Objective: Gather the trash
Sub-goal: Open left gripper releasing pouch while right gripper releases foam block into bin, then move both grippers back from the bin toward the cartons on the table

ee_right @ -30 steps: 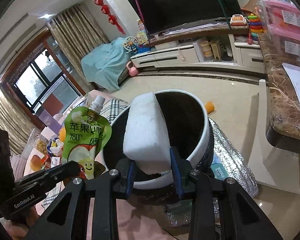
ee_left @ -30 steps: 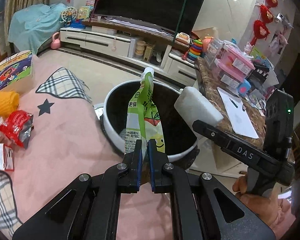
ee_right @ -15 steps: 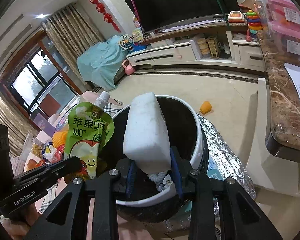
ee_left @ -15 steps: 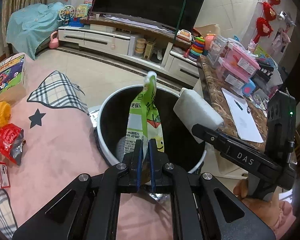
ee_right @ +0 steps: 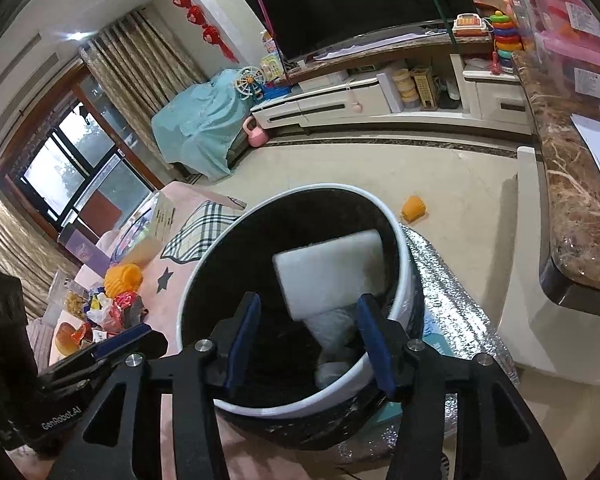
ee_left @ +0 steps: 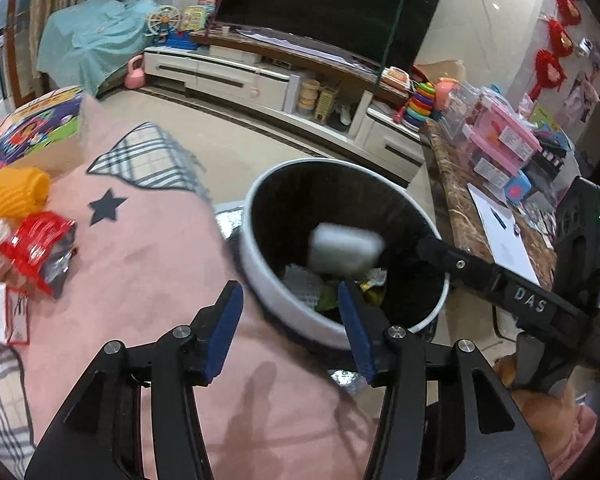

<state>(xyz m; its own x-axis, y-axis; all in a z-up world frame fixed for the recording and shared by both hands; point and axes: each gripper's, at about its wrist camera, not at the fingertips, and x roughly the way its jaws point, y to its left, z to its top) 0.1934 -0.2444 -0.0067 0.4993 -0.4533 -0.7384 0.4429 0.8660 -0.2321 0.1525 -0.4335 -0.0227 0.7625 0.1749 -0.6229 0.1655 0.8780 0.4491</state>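
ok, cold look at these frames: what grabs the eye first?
The white foam block, blurred in the left view, dropping into the black bin at centre. Both grippers, left and right, hang open over it, jaws just opened, nothing between them. Leftover wrappers, including a red packet, lie on the pink cloth at left.

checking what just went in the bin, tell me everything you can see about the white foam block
The white foam block is a thick rectangular slab with rounded corners and a matte, slightly grainy surface, like styrofoam. It sits tilted inside the black-lined trash bin, toward the far wall, above crumpled wrappers. In the left wrist view it is motion-blurred, so it may be mid-fall. No gripper touches it: the right gripper, jaws just opened, stands clear of it.
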